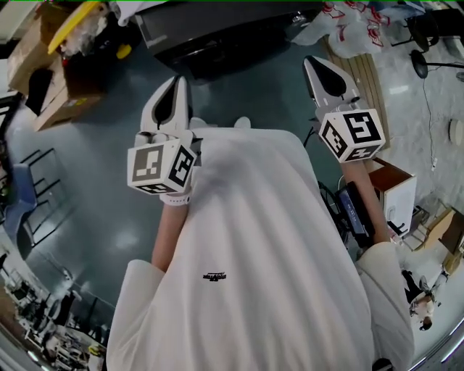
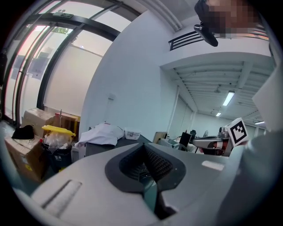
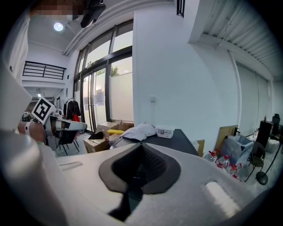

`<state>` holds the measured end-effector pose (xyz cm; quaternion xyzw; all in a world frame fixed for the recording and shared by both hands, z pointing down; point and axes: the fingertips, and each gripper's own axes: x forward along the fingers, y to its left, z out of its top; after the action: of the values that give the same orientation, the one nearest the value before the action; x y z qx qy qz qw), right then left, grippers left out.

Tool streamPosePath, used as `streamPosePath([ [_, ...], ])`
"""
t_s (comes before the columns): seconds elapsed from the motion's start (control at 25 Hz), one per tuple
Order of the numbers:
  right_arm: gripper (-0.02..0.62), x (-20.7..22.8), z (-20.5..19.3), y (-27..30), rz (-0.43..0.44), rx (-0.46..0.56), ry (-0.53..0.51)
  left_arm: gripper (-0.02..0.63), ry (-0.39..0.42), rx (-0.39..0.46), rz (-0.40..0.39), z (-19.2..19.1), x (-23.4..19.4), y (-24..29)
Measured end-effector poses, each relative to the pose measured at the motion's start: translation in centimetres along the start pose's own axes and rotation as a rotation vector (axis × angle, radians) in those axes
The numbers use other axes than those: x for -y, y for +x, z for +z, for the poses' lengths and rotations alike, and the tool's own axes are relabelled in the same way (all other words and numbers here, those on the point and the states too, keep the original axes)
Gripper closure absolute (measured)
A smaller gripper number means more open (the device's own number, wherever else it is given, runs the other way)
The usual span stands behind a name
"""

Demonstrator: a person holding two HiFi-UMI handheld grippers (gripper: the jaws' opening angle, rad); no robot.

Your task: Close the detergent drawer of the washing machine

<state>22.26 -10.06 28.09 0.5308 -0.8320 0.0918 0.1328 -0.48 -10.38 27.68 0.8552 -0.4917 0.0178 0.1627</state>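
Note:
Both grippers are held up in front of the person's white shirt, well short of a dark-topped machine (image 1: 217,32) that stands across the floor. My left gripper (image 1: 176,81) is shut on nothing, its tips meeting (image 2: 143,148). My right gripper (image 1: 310,61) is likewise shut and empty (image 3: 141,145). The machine's dark top (image 3: 177,137) carries a white cloth (image 3: 139,131) and a small white tub (image 3: 164,131); the cloth (image 2: 104,132) also shows in the left gripper view. No detergent drawer can be made out in any view.
Cardboard boxes (image 1: 54,80) and a yellow-lidded bin (image 2: 57,131) stand left of the machine. Bags of spray bottles (image 1: 348,22) and a wooden board (image 1: 366,80) lie to its right. An open box (image 1: 395,192) and a chair (image 1: 29,188) flank the person.

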Motion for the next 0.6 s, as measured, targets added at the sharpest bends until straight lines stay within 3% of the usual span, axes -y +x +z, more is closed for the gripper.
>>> streamPosePath([
  [0.6,0.594,-0.6,-2.2,0.9,0.062,-0.043,0.019,0.588,-0.002,-0.001,-0.019,0.0,0.7,1.1],
])
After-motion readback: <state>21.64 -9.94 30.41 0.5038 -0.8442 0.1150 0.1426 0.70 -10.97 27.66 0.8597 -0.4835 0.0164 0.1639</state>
